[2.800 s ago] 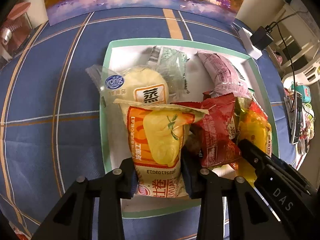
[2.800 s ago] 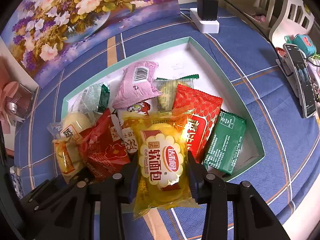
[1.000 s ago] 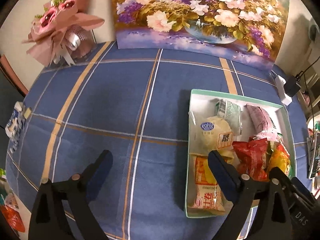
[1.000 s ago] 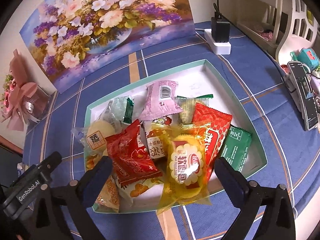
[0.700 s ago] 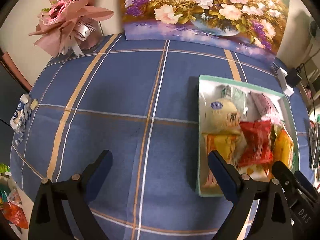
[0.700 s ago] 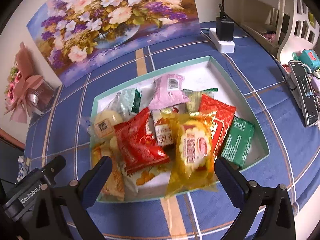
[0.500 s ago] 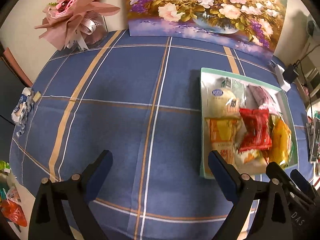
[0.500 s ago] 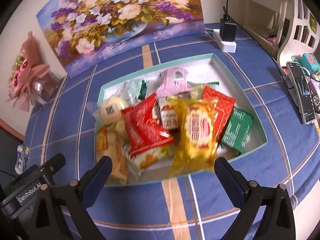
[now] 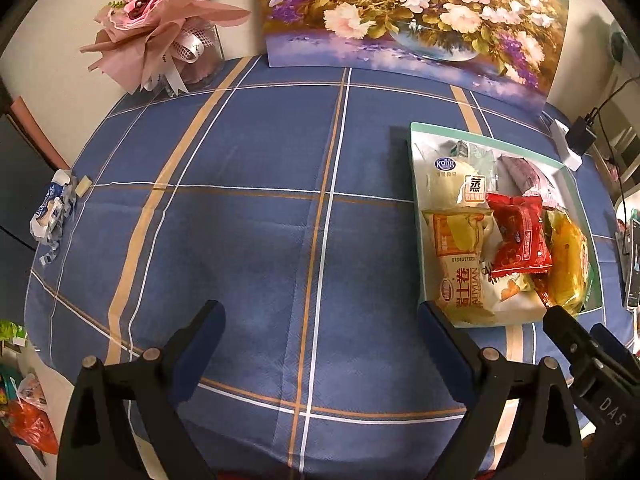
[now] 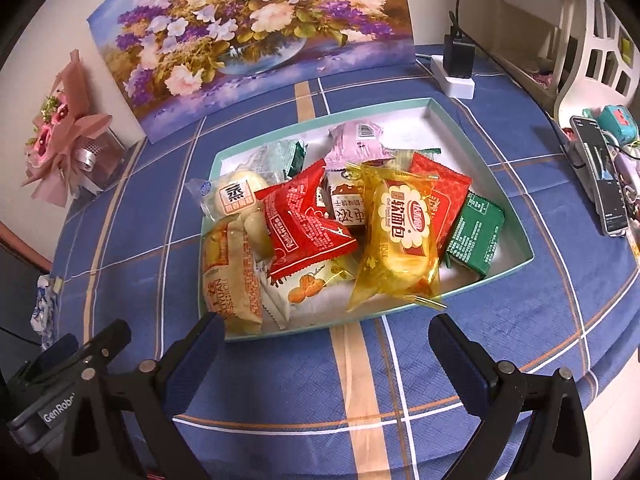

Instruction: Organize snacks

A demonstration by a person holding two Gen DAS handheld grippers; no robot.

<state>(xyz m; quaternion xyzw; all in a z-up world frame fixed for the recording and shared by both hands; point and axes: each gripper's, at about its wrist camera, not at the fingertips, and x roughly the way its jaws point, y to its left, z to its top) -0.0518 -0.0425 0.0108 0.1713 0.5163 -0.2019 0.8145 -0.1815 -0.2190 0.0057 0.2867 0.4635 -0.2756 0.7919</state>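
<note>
Right wrist: tray (image 10: 516,216) holds snack packets (image 10: 312,224) piled.

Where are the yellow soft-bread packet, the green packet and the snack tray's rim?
yellow soft-bread packet (image 10: 402,240), right wrist view, on its printed flower label.
green packet (image 10: 475,235), right wrist view, on its printed back.
snack tray (image 10: 486,160), right wrist view, on its right wall.

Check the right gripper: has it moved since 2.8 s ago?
Yes. The right gripper has let go of the yellow bread packet and backed out, open, off the tray to the tablecloth before its near rim.
</note>
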